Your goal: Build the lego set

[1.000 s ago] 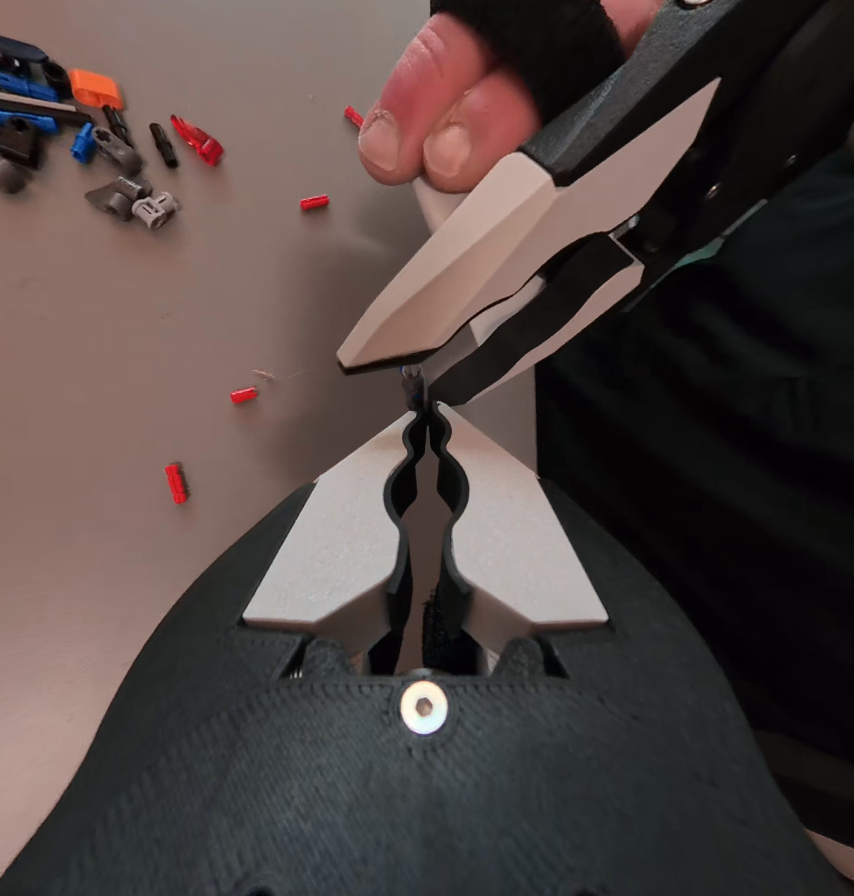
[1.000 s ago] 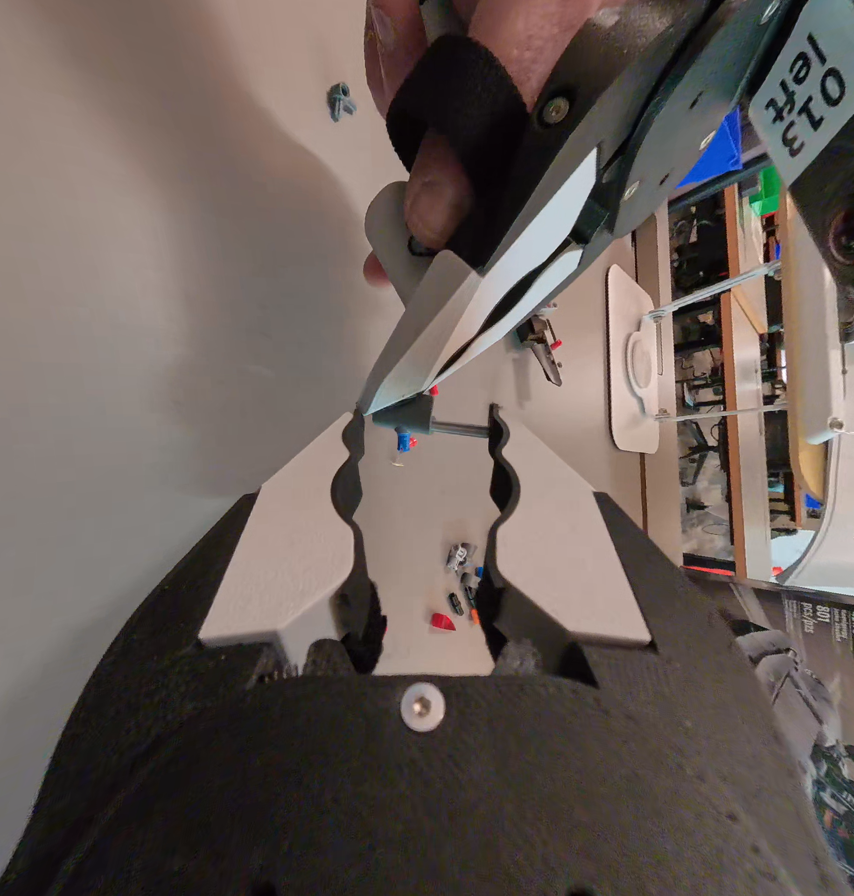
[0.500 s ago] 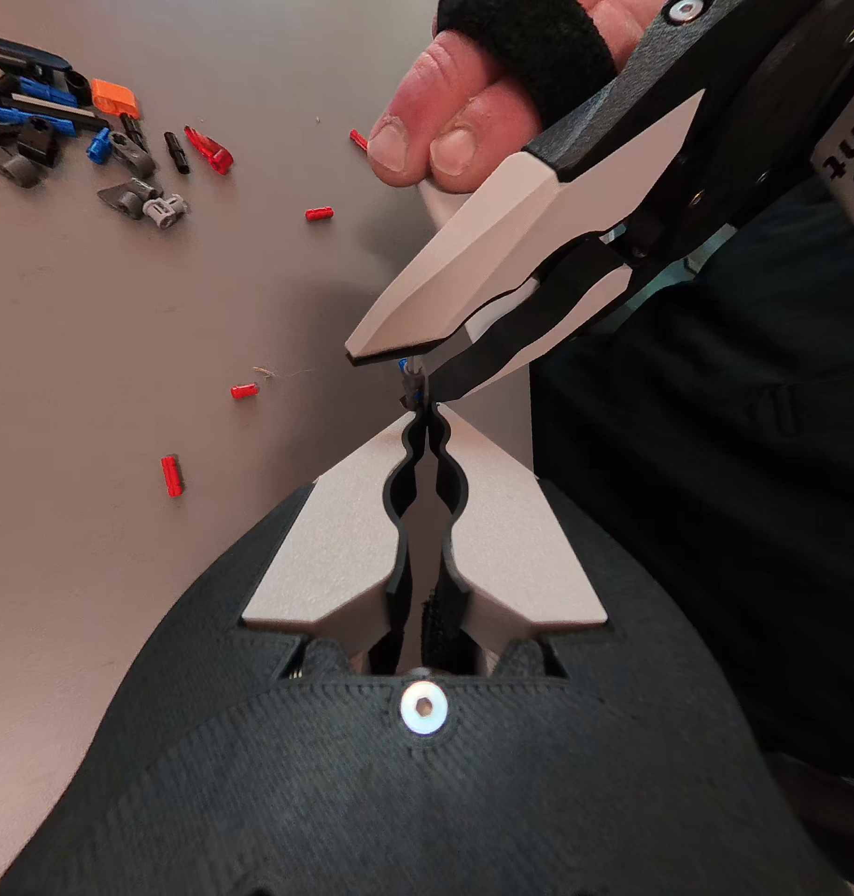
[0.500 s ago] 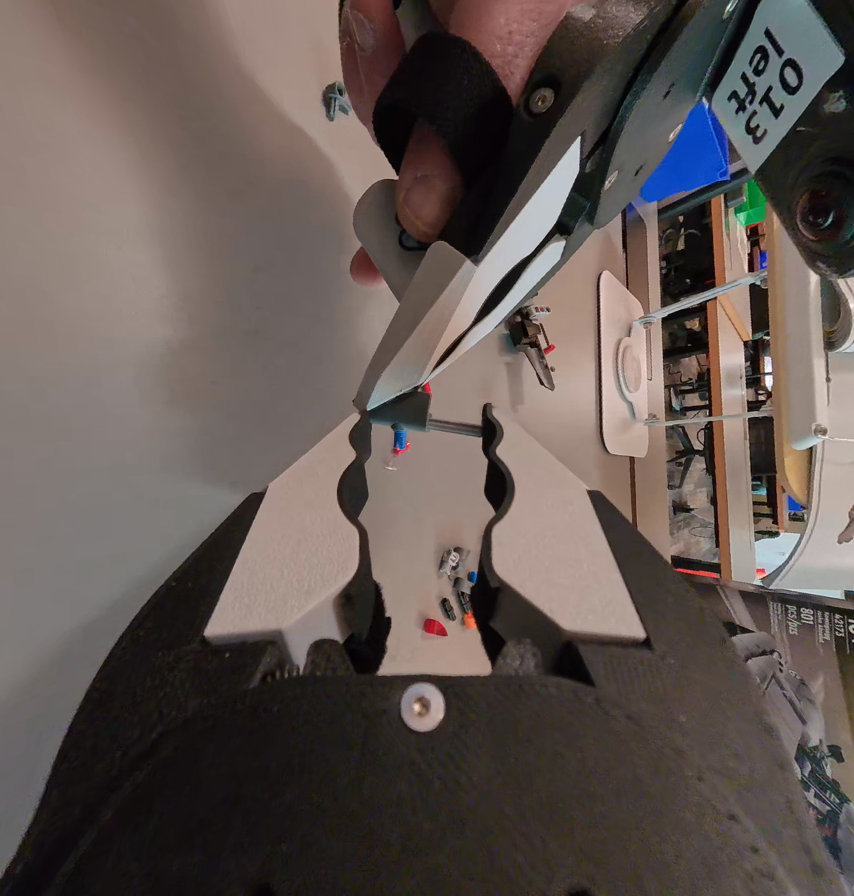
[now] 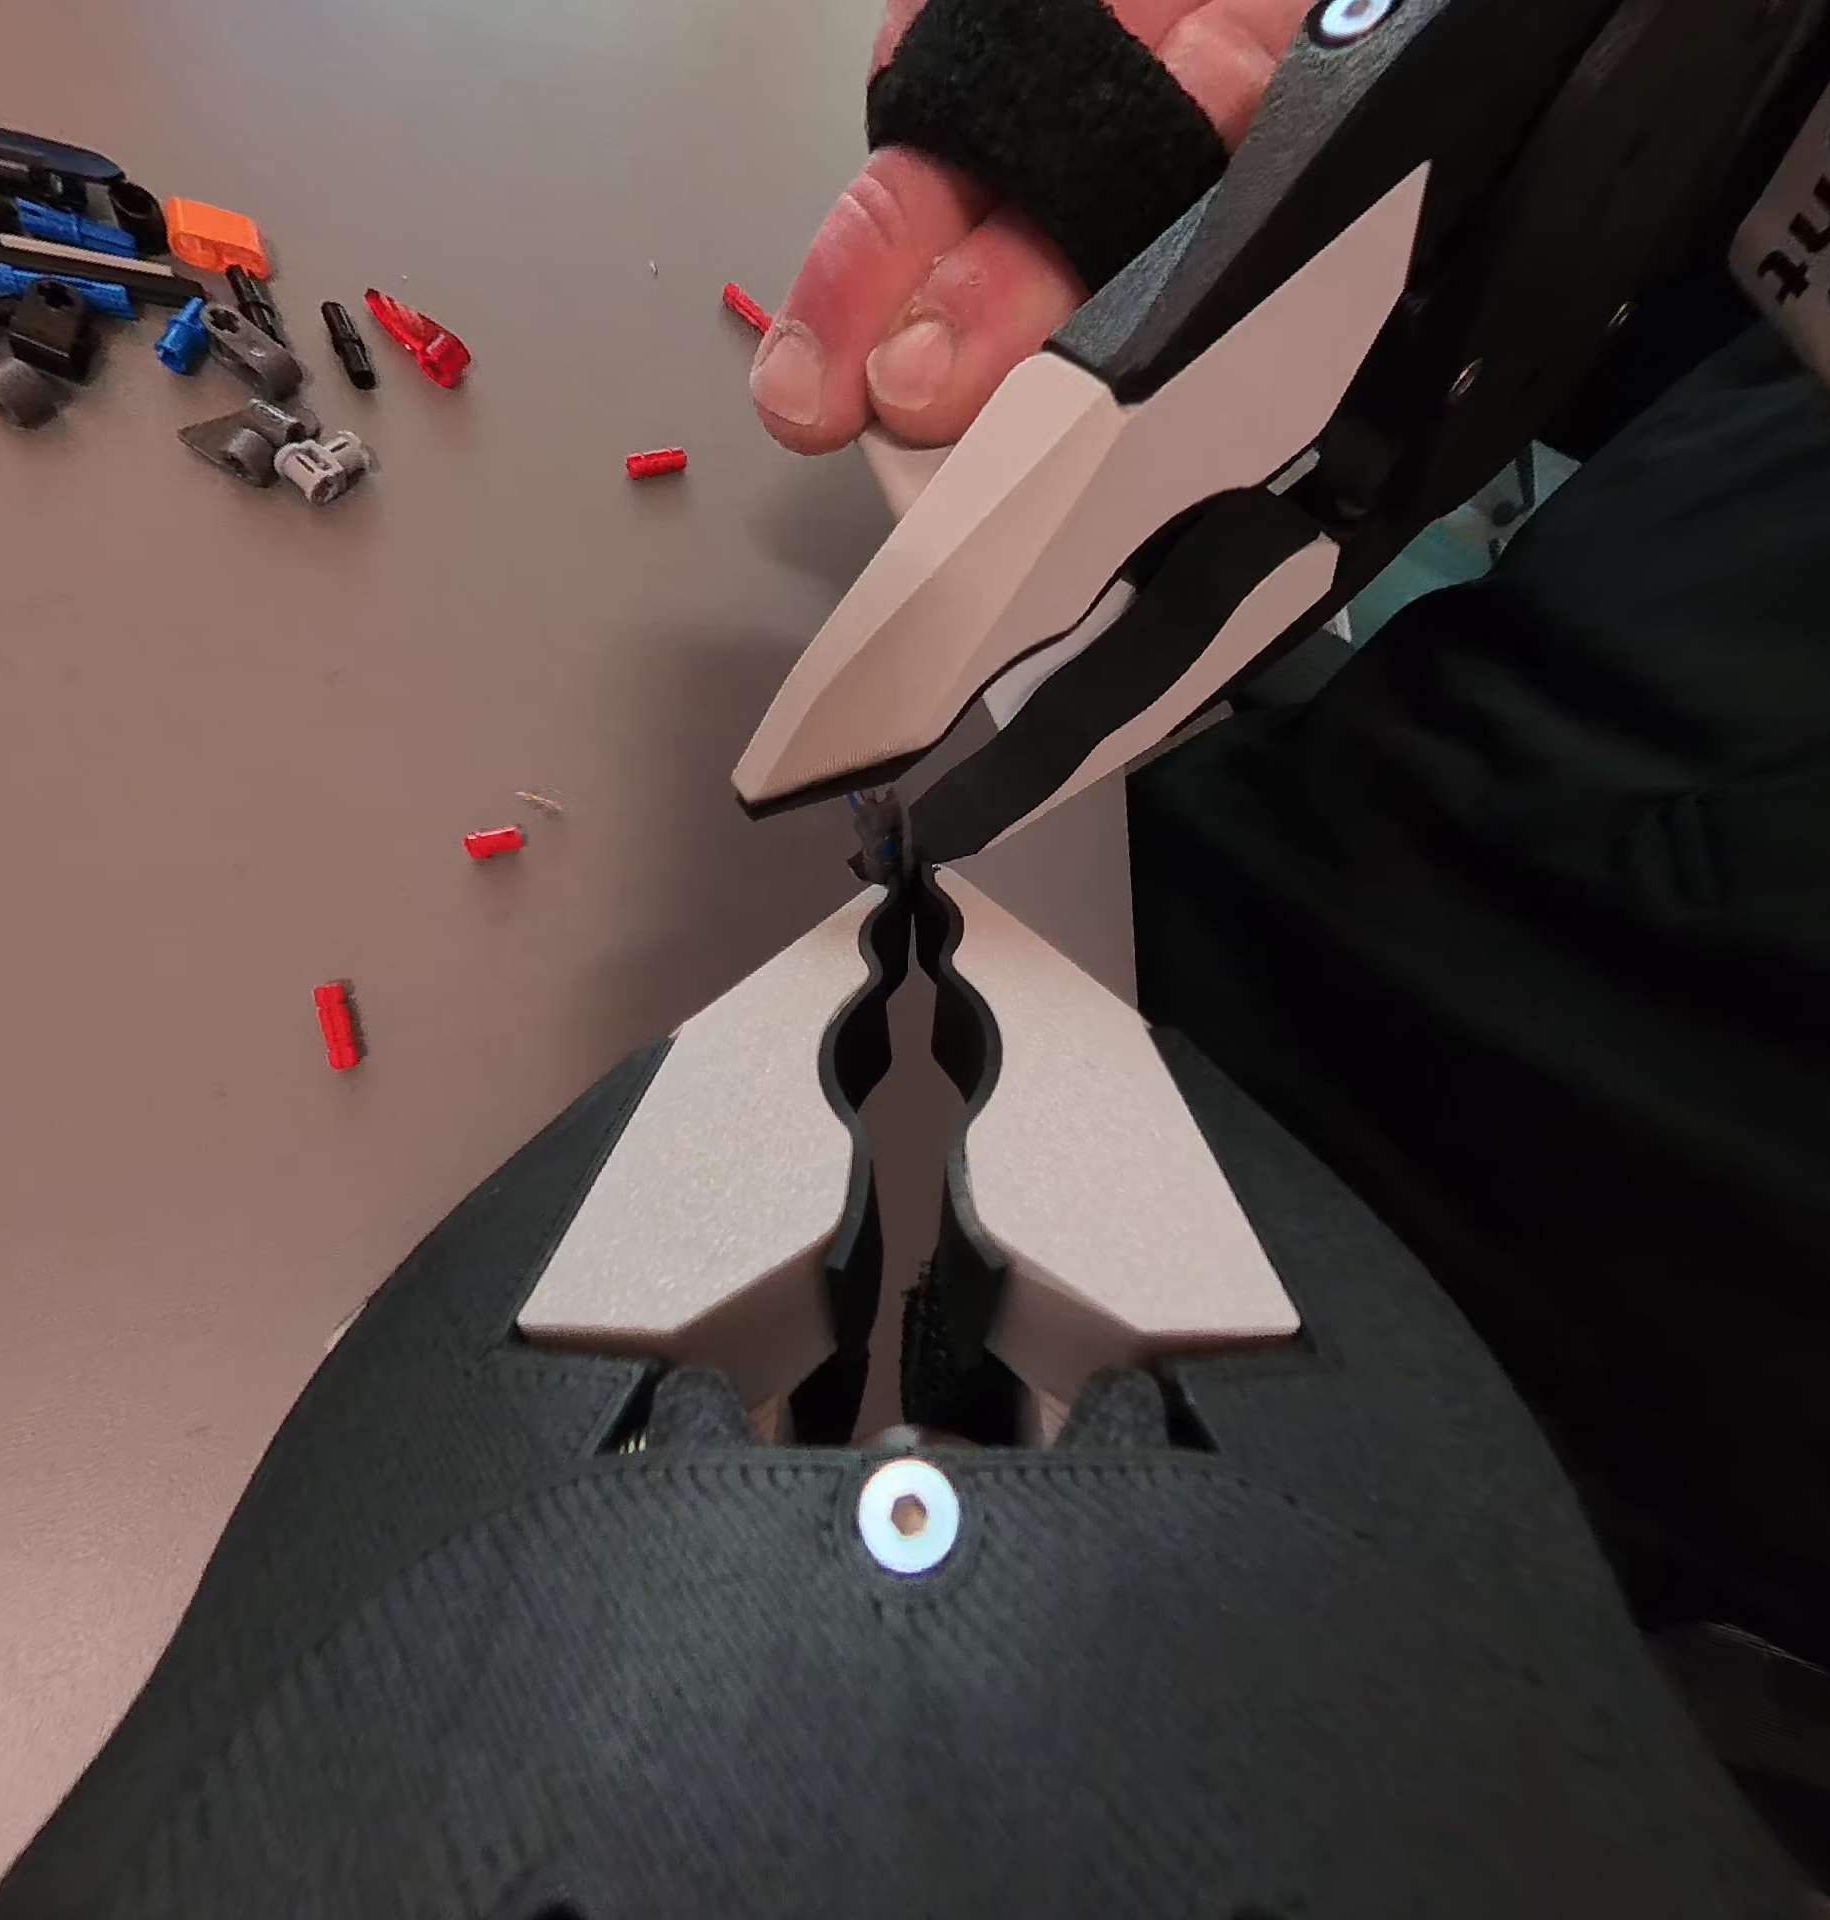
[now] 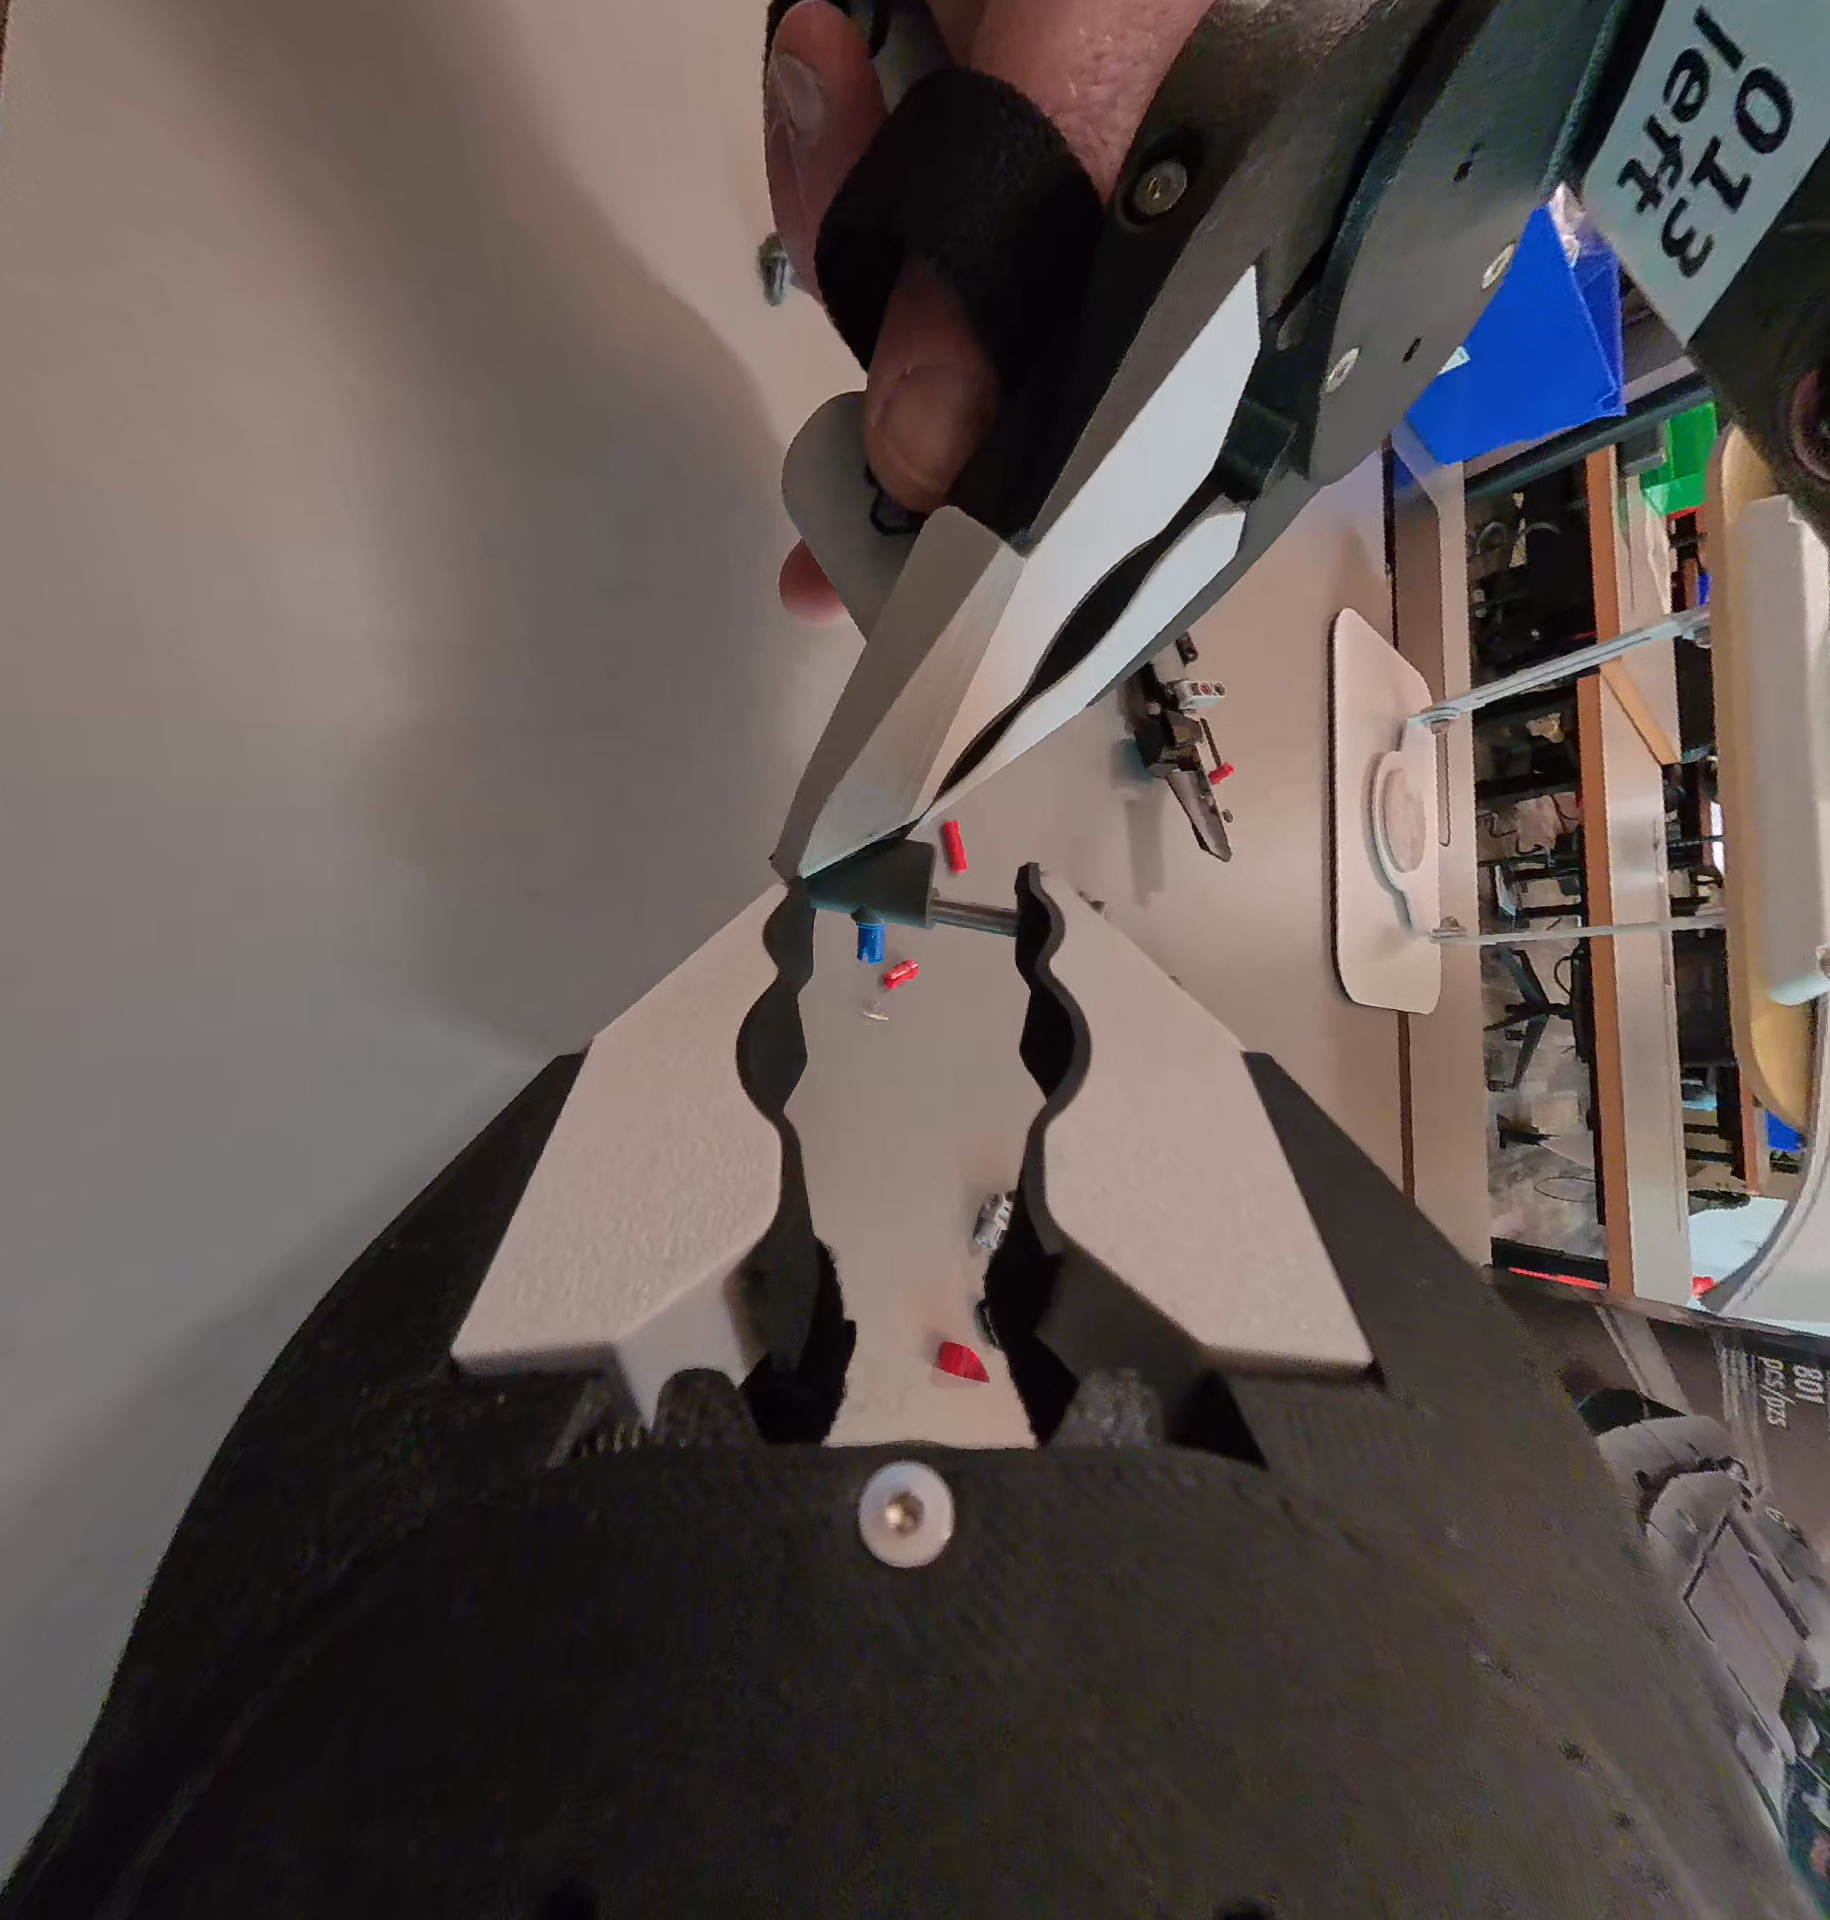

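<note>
Left gripper (image 5: 906,883): clenched, tips nearly touching, pinching the small grey connector (image 6: 885,885) at its very end.
Right gripper (image 6: 916,904): spread wide, tips on either side of the connector and its thin metal-grey axle (image 6: 978,920); far end of the axle touching the inner edge of one finger, other finger just beside the connector's end.
Connector: held in the air above the table (image 5: 215,727), where both pairs of tips meet; short blue pin (image 6: 869,940) sticking out of its side.
Left view of the piece: mostly hidden, only a dark sliver (image 5: 875,836) between the two pairs of tips.
Loose parts: red pins (image 5: 493,842) scattered on the table near the tips; pile of blue, black, grey and orange pieces (image 5: 111,270) well apart, at the far left.
Half-built dark assembly (image 6: 1186,764): lying on the table beyond the grippers, in the right view.
Hand (image 5: 890,332): gripping the handle of the right gripper, black strap over the fingers.
</note>
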{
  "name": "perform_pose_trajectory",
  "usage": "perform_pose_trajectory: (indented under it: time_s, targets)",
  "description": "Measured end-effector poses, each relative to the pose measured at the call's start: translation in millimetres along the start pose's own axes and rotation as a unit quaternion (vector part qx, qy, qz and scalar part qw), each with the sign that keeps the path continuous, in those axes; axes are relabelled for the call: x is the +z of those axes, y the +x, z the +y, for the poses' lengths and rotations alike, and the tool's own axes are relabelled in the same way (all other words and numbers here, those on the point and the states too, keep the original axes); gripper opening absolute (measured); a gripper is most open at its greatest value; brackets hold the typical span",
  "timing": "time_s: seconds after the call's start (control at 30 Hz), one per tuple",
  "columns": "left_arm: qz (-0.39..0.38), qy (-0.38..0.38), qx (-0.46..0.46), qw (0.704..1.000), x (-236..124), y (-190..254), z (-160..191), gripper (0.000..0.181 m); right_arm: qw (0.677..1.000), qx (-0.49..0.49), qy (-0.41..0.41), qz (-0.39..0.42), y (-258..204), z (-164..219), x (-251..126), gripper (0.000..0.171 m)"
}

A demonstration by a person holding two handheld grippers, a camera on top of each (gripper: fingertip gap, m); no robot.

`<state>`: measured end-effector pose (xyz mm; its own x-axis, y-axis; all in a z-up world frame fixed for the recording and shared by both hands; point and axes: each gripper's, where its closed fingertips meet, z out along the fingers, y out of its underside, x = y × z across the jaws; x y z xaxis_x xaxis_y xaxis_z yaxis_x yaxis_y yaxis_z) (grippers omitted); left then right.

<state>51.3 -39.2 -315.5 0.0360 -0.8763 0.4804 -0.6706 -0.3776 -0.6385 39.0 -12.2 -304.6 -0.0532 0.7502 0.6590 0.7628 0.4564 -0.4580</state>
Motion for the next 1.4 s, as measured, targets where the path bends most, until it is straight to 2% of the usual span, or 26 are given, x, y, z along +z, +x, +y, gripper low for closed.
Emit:
perform_pose_trajectory:
  time_s: [0.03,0.13,0.2,0.23,0.27,0.43,0.6,0.7,0.77,0.9,1.0,1.1,1.27,1.4]
  targets:
    - [-0.002,-0.001,-0.001,1.000,1,0,1,0.000,1.000,-0.002,0.000,-0.002,-1,0,1,0.038]
    - [-0.010,0.000,0.000,1.000,1,-3,5,0.000,1.000,-0.004,-0.002,-0.003,-1,1,6,0.038]
    - [-0.002,0.029,-0.015,0.999,-5,-3,-1,0.000,1.000,0.001,0.000,0.025,9,-1,3,0.043]
    - [0.001,0.049,-0.022,0.999,-9,-3,-5,0.000,0.999,0.007,0.001,0.044,18,-2,0,0.052]
    - [-0.005,0.067,-0.024,0.997,-14,-4,-8,0.000,0.999,0.008,-0.003,0.036,18,-3,-2,0.075]
    - [-0.009,0.142,-0.020,0.990,-33,4,-13,0.000,0.997,0.051,0.036,0.037,31,-17,-16,0.059]
    - [-0.042,0.199,0.002,0.979,-47,13,-11,0.000,0.982,0.158,0.095,-0.031,31,-33,-21,0.027]
    - [-0.056,0.232,-0.002,0.971,-58,16,-8,0.000,0.975,0.181,0.118,-0.046,33,-38,-23,0.019]
    - [-0.057,0.258,-0.017,0.964,-65,17,-5,0.000,0.976,0.178,0.119,-0.031,37,-37,-23,0.019]
    - [-0.043,0.309,-0.058,0.948,-73,18,1,0.000,0.978,0.164,0.128,-0.005,37,-44,-19,0.034]
    - [-0.019,0.395,-0.093,0.914,-86,18,-6,0.000,0.977,0.163,0.137,0.015,37,-54,-15,0.037]
    - [-0.028,0.455,-0.116,0.882,-96,13,-7,0.000,0.974,0.166,0.153,0.024,37,-63,-13,0.037]
    - [-0.046,0.517,-0.152,0.841,-108,5,-5,0.000,0.967,0.191,0.162,0.046,48,-62,-9,0.035]
    - [-0.058,0.548,-0.160,0.819,-118,4,-6,0.000,0.967,0.185,0.163,0.059,52,-64,-5,0.036]
